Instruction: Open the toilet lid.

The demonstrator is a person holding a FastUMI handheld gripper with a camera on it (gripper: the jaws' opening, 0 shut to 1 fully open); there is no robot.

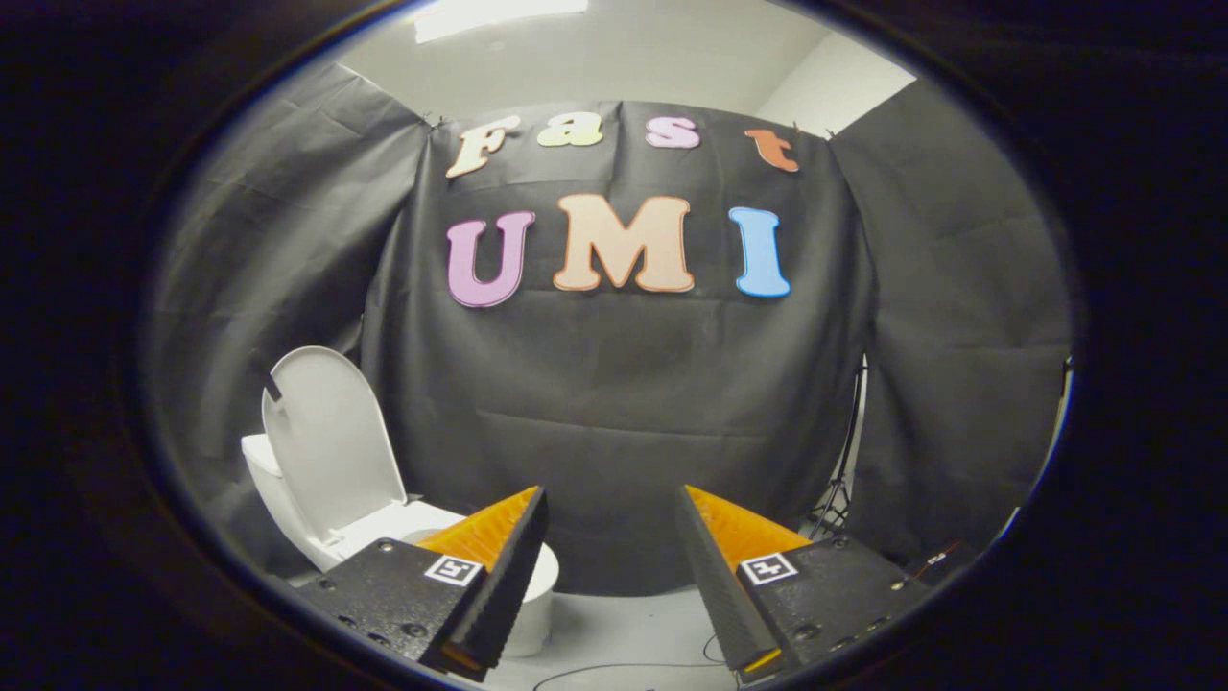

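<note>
- Toilet lid (pixel 331 437): raised, standing close to upright and leaning back toward the tank (pixel 259 453) at about 9 o'clock of the fingers; a small dark tab sits on its upper edge.
- Toilet (pixel 537 576): a white bowl on the floor, at roughly 10 o'clock from the gripper, partly hidden behind the left finger; the seat and bowl opening appear uncovered.
- Gripper (pixel 611 576): fingers spread wide with nothing between them; both are clear of the lid and the bowl, pointing toward the booth wall (pixel 624 413) at 12 o'clock.
- Floor (pixel 624 624): pale, with a thin cable (pixel 614 669) lying between the fingers at 6 o'clock.
- Light stand (pixel 844 480): at 2 o'clock, against the wall.
- Progress, as judged: the lid is already up, so the task looks complete; nothing seems left except confirming that the lid rests stably on its own.
</note>
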